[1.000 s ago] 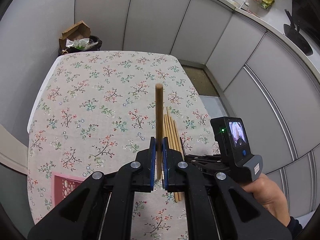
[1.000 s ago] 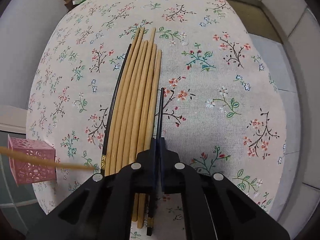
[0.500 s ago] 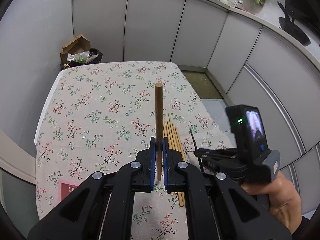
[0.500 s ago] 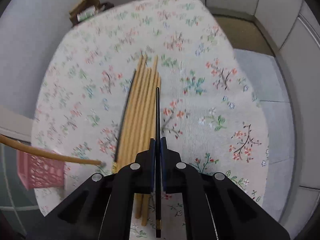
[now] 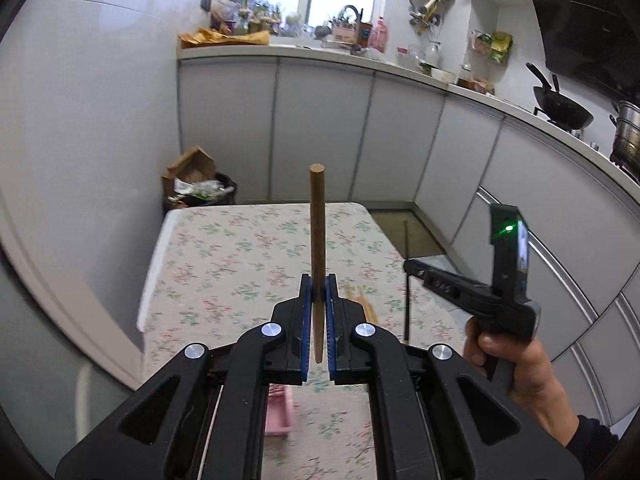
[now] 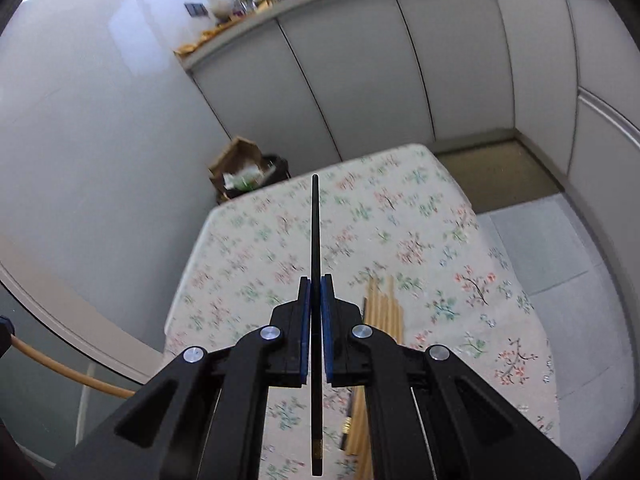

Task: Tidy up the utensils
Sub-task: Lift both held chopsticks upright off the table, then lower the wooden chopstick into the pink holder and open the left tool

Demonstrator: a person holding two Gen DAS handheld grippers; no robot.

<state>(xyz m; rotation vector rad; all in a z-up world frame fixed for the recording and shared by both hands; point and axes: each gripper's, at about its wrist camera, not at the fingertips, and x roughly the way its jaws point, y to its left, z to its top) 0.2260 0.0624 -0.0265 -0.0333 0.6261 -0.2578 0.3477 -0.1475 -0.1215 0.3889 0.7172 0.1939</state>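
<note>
Tongs on the left (image 5: 318,294) are clamping a wooden chopstick (image 5: 317,232) above the floral table (image 5: 224,256); the right tongs (image 6: 316,294) are gripping a black chopstick (image 6: 315,240), while the remaining wooden chopsticks (image 6: 386,312) are lying bundled on the table.

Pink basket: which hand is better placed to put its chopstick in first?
Probably the left. The pink basket lies just below the left gripper, whose jaws are shut on the wooden chopstick. The right gripper, holding the black chopstick, does not see the basket.
</note>
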